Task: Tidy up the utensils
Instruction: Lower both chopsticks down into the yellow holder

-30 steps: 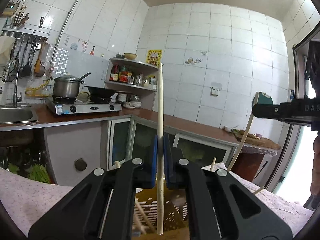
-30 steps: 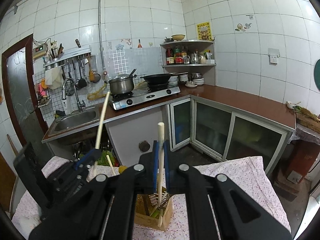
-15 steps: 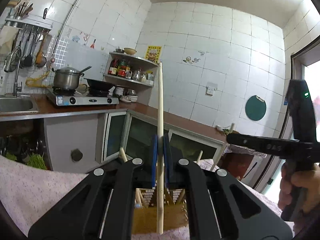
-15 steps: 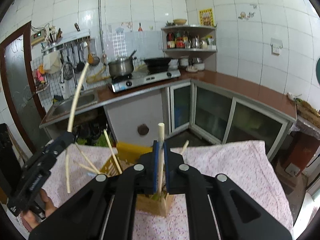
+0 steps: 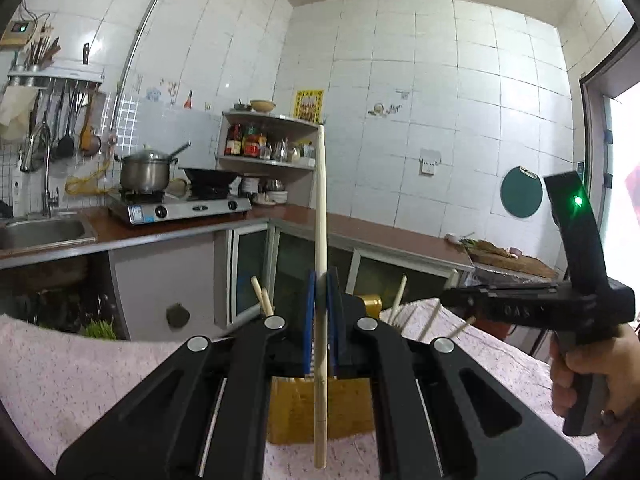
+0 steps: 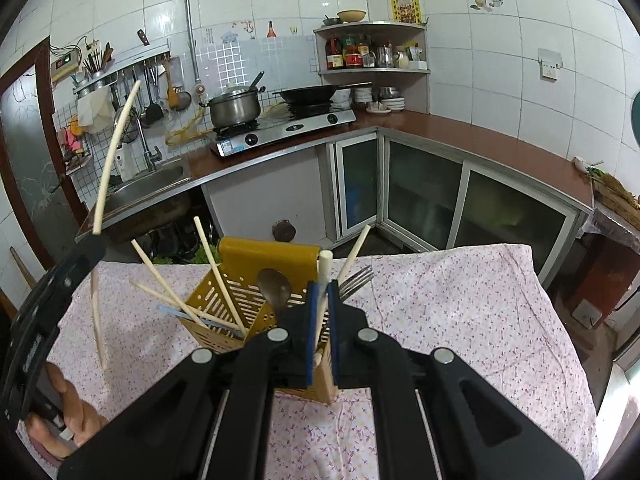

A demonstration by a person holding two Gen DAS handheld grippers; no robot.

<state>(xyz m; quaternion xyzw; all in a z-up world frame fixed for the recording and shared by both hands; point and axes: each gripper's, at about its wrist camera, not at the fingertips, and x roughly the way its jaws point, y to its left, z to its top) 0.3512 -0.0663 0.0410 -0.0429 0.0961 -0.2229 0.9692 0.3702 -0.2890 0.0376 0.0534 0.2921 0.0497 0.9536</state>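
My left gripper [image 5: 320, 286] is shut on a long pale chopstick [image 5: 320, 200] that stands upright, its lower end hanging in front of the yellow utensil holder [image 5: 294, 412]. My right gripper [image 6: 321, 294] is shut on a shorter pale chopstick [image 6: 325, 266], whose lower end dips into the front of the slotted yellow holder [image 6: 248, 254] on the flowered cloth. Inside the holder stand several chopsticks [image 6: 212, 264], a dark spoon [image 6: 274, 286] and a fork [image 6: 356, 278]. In the right wrist view the left gripper [image 6: 94, 244] shows at the left, its chopstick [image 6: 116, 148] beside the holder and outside it.
A flowered tablecloth [image 6: 460, 304] covers the table. Behind it run a brown counter [image 6: 480, 140] with a sink [image 6: 156, 182], a gas stove [image 6: 284, 128] with a pot and a wok, and a corner shelf [image 6: 372, 68]. A hand [image 5: 588, 364] grips the right tool's handle.
My right gripper has sunk with its chopstick, and the stick's tip now sits in the holder. My left gripper has drifted sideways with its long chopstick; the holder looks nearer.
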